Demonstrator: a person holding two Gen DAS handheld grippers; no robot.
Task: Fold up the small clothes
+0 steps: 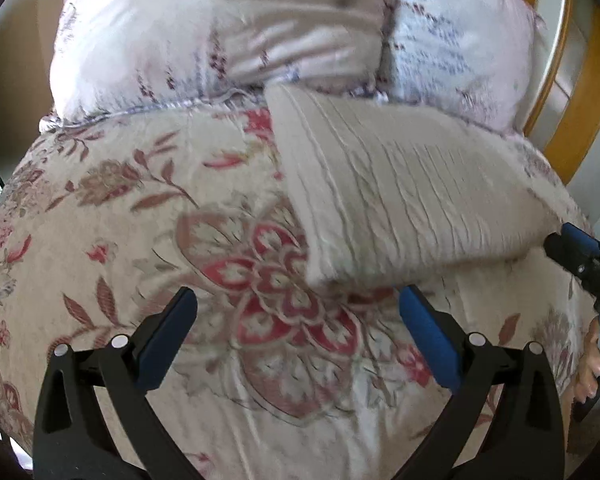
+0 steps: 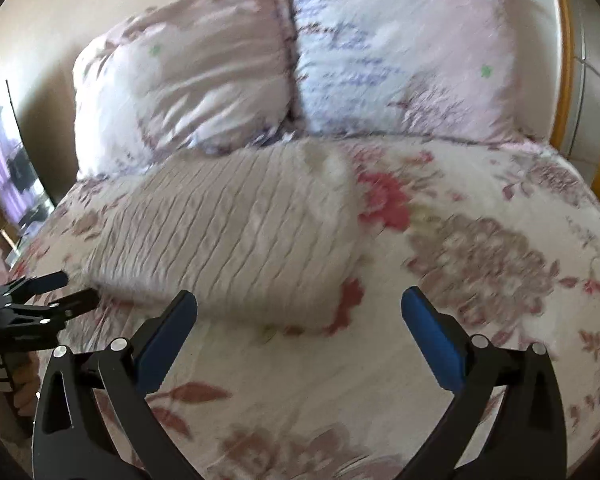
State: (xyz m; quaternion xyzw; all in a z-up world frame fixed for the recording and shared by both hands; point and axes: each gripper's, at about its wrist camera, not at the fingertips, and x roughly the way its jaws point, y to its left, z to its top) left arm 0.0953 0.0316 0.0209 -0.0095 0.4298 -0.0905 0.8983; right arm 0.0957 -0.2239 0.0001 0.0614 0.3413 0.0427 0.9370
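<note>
**Folded garment on the bed, both grippers clear of it**

The beige ribbed garment [image 2: 236,236] lies folded on the floral bedspread [image 2: 480,264], its far edge near two pillows [image 2: 400,52]. Left gripper [image 1: 298,304] and right gripper [image 2: 299,304] hover with fingers spread, holding nothing (bare bedspread lies rightward). No writing is legible.

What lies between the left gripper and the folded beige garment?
Only a short stretch of floral bedspread; the left wrist view shows the open left gripper just short of the folded beige ribbed garment, with nothing else between.
</note>
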